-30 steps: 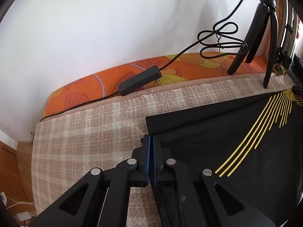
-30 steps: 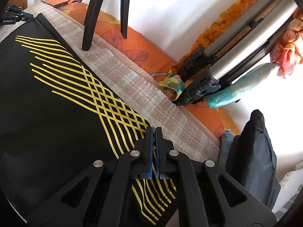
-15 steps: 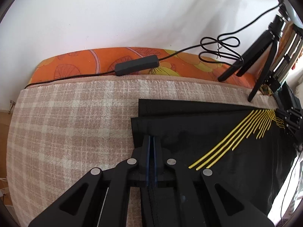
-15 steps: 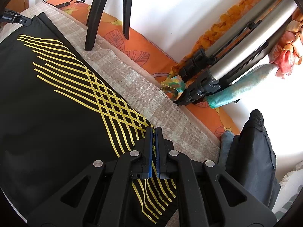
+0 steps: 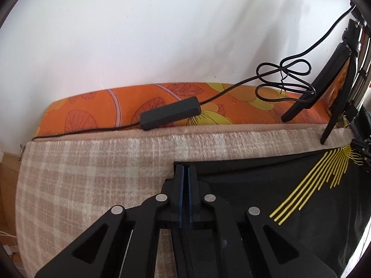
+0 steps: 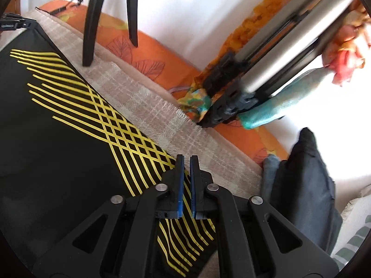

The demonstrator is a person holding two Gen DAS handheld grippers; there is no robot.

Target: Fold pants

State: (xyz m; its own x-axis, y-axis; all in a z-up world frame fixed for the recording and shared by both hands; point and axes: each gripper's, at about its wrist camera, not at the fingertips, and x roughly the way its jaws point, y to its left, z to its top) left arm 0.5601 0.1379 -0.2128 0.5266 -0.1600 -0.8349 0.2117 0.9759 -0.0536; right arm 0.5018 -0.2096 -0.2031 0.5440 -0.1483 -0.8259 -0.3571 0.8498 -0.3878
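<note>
Black pants (image 5: 266, 194) with yellow stripes lie on a beige checked blanket (image 5: 92, 173). My left gripper (image 5: 185, 173) is shut on the pants' left edge, near the far corner of the layer below. In the right wrist view the pants (image 6: 58, 139) show a yellow crossed-line print. My right gripper (image 6: 187, 162) pinches the pants' right edge with a narrow gap between its blue pads.
An orange floral mattress (image 5: 116, 113) runs along the white wall. A black adapter with cable (image 5: 170, 113) lies on it. Black tripod legs (image 5: 334, 92) stand at right. A metal tripod (image 6: 266, 69), colourful cloths and dark folded clothes (image 6: 301, 173) lie beside the right gripper.
My left gripper has carried the pants' edge toward the wall, so the upper layer nearly meets the far edge of the lower one. The right gripper moved slightly, still holding.
</note>
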